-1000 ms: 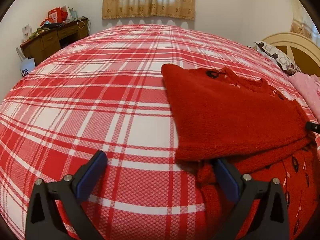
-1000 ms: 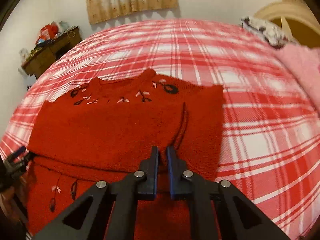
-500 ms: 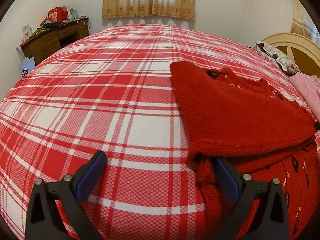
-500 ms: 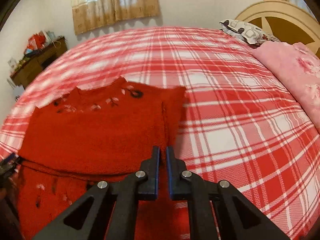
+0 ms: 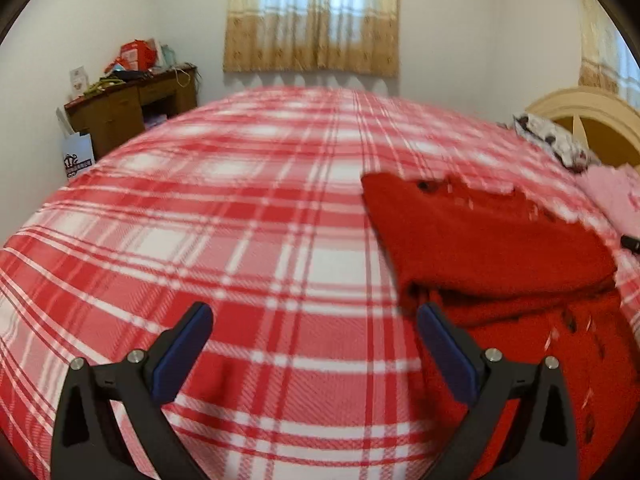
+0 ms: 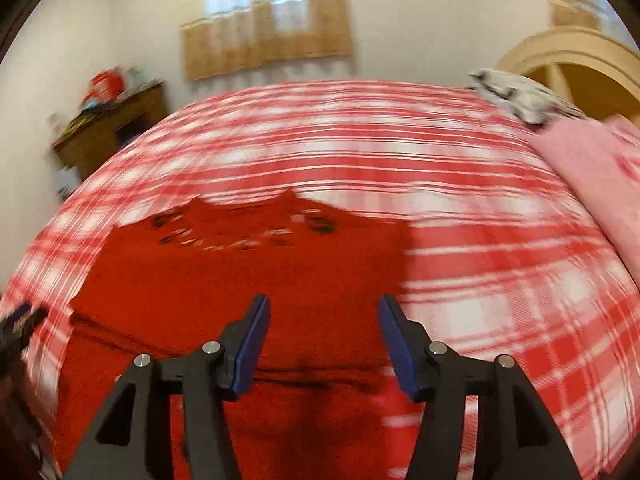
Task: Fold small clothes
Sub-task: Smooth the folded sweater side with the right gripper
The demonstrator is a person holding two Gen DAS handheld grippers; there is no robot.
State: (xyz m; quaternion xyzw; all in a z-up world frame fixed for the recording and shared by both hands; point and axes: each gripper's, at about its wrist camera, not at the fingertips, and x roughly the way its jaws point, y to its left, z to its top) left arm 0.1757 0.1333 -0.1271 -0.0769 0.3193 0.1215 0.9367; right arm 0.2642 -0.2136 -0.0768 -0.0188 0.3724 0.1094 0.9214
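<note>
A small red knitted sweater (image 5: 492, 248) lies on the red-and-white plaid bedspread (image 5: 240, 240), its sides folded in over the body. In the left wrist view it sits at the right, and my left gripper (image 5: 316, 320) hangs open over the plaid just left of the sweater's edge, holding nothing. In the blurred right wrist view the sweater (image 6: 248, 280) fills the lower left. My right gripper (image 6: 322, 312) is above it with its jaws opening, and the cloth lies below them, not pinched. The tip of the left gripper (image 6: 20, 320) shows at the left edge.
A pink blanket (image 6: 600, 184) and a patterned pillow (image 6: 520, 96) lie at the right by the cream headboard (image 5: 592, 116). A wooden desk (image 5: 128, 108) with clutter stands by the far left wall. A curtained window (image 5: 312, 16) is behind the bed.
My right gripper was shut on the sweater's folded edge and has opened and lifted off it. My left gripper has drawn back and up, so the sweater looks farther away.
</note>
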